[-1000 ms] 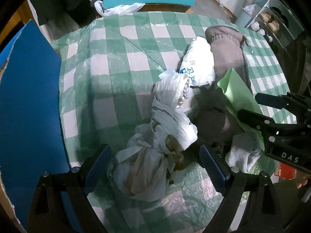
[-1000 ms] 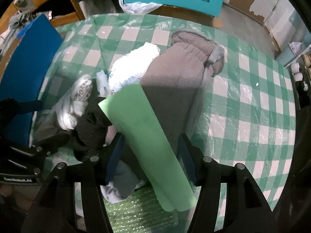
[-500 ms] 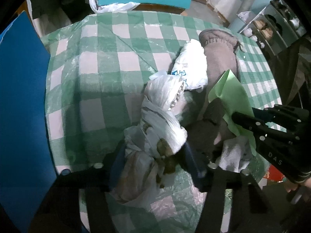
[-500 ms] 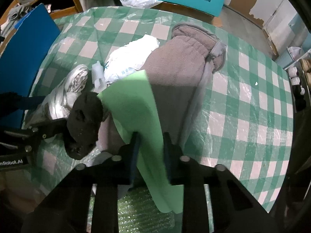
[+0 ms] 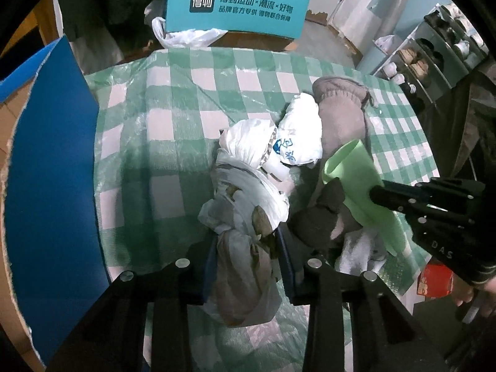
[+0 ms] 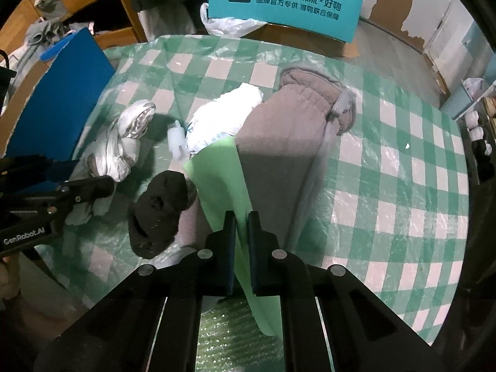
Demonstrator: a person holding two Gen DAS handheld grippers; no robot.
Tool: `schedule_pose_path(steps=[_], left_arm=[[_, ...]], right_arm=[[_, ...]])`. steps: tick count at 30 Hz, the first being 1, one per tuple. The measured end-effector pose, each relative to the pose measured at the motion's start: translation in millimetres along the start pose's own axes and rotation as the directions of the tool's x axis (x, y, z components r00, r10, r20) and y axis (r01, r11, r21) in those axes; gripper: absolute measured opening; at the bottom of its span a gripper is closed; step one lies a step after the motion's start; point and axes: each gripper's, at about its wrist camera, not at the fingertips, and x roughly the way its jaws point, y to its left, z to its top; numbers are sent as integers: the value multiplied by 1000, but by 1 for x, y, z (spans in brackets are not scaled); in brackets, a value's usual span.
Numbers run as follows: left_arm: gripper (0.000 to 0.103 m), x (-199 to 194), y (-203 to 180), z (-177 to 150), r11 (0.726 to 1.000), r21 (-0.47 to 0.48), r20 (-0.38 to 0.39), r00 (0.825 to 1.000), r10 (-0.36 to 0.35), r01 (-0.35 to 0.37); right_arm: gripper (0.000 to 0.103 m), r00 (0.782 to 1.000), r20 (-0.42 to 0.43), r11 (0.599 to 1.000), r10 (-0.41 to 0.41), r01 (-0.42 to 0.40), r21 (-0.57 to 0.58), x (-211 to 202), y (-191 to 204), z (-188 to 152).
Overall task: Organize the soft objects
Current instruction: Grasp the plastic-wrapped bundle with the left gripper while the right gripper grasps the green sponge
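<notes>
Pick-up step: the left claw [image 5: 246, 266] was closing on the bag [image 5: 245, 217], the right claw [image 6: 242, 241] clamped the sheet [image 6: 223, 179] — next, lift both off the bench [image 6: 387, 167].

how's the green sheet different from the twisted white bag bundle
The green sheet is one thin, smooth, flat piece; the white bag bundle is thick, crumpled and knotted. The sheet is plain light green; the bundle is white with brown showing through. The right gripper is shut on the sheet; the left gripper is closing around the bundle. Both lie on the checked tablecloth.
</notes>
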Motion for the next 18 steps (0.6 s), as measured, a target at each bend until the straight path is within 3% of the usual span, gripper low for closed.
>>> schedule_pose_path(steps=[4,6,8,18], left_arm=[[35,-3,-2,-1,1000,5,2,1000,0,0],[35,-3,-3,-2,1000,3,-3,1000,-2,2],[35,-2,-3,-3,1000,0,-7,1000,-2,2],[35,7,5,-5,1000,-19,-32,999,-9,9]], right_arm=[[14,999,-23,1000,24,-24,4,4,-2,-3],[37,999,-30,1000,13,-12,12,7,-4,-5],[42,999,-30,1000,16,-16,12,9,-3,-6],[44,998,-46,999,-39,38,-28,25,4,1]])
